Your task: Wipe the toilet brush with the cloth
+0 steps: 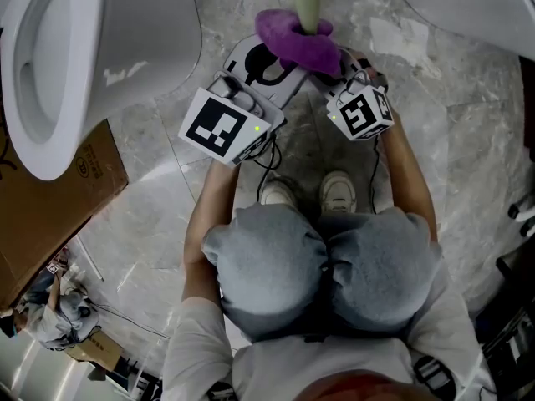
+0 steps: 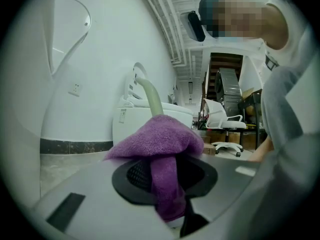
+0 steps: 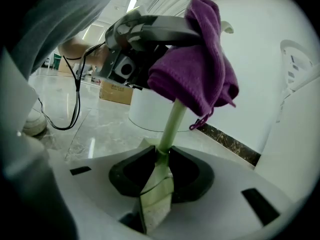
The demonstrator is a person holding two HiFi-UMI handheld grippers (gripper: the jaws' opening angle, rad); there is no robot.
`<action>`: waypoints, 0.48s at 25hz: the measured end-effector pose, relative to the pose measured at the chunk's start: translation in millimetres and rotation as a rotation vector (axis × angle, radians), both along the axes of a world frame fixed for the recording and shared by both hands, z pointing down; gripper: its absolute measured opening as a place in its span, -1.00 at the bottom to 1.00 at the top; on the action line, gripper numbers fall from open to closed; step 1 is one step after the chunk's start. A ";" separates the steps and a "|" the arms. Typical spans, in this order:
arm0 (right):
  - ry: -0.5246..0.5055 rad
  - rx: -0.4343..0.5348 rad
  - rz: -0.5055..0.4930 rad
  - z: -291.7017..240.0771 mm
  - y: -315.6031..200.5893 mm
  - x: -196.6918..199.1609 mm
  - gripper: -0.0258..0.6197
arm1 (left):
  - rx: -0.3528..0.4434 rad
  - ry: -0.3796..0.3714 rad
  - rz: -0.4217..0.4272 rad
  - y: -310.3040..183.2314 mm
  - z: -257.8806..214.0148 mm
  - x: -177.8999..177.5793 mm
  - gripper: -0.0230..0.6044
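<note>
Head view: marble floor (image 1: 468, 140) all round, a white toilet (image 1: 125, 48) at 10 o'clock, and the person's grey-clad knees (image 1: 326, 266) filling 6 o'clock with pale shoes (image 1: 338, 192) just above them. A cardboard box (image 1: 75, 199) sits at 9 o'clock under the toilet rim. The left gripper (image 2: 167, 184) is clamped on the purple cloth (image 1: 301, 44): a strip of it runs down between the jaws and the rest bunches over the tips. The right gripper (image 3: 159, 176) is closed on the toilet brush (image 1: 305, 2), pinching its pale green handle low down, with the handle rising upright toward 12 o'clock. The brush is at 12 o'clock in the head view, just ahead of both grippers. The cloth is wrapped around the handle above the right gripper's hold. The brush head and any holder are out of view. Progress, as a judgement: setup is done, with the brush steadied, the cloth gripped and touching the handle, so wiping looks under way or about to start. No frame shows how much of the handle is already clean. What is left seems to be running the cloth along the handle and doing the part under the right gripper's jaws.
</note>
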State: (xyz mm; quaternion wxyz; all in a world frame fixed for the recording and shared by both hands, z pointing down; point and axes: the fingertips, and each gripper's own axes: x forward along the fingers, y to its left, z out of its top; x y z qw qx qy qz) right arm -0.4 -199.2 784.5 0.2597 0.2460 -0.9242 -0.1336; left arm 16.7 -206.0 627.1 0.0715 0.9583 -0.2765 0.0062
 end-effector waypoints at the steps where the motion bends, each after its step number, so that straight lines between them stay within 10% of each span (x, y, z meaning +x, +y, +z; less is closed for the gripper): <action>1: 0.001 0.000 0.000 0.1 -0.2 0.0 -0.66 | 0.000 -0.010 0.000 1.0 7.1 0.6 -0.59; 12: 0.003 0.004 0.001 0.0 -0.4 -0.6 -0.66 | -0.034 -0.181 0.024 9.1 95.0 5.6 -0.60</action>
